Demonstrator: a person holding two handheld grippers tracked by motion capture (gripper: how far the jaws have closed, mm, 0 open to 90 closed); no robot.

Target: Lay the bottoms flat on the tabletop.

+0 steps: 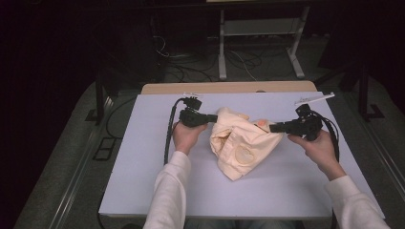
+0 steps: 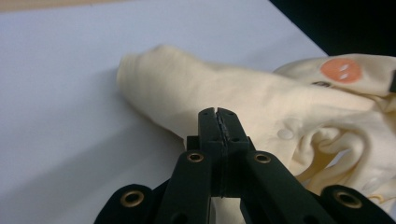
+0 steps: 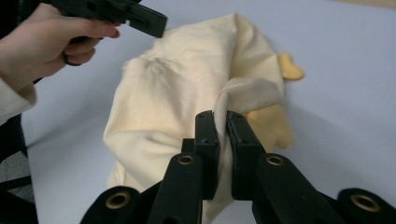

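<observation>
A crumpled cream garment (image 1: pixel 243 143) lies in the middle of the white table (image 1: pixel 153 181). My left gripper (image 1: pixel 214 117) meets its upper left edge, jaws pressed together (image 2: pixel 218 114) on a pinch of the cloth (image 2: pixel 261 93), which puckers up toward the tip in the right gripper view. My right gripper (image 1: pixel 272 127) holds the garment's right side, and a fold of cloth (image 3: pixel 187 79) runs up between its closed jaws (image 3: pixel 223 119). The cloth hangs stretched between the two grippers. An orange round patch (image 2: pixel 341 70) shows on the garment.
A wooden strip (image 1: pixel 229 87) borders the table's far edge. A small white bar (image 1: pixel 315 98) lies at the far right corner. Cables and a white stand (image 1: pixel 222 57) are on the floor beyond the table. Bare table surface surrounds the garment.
</observation>
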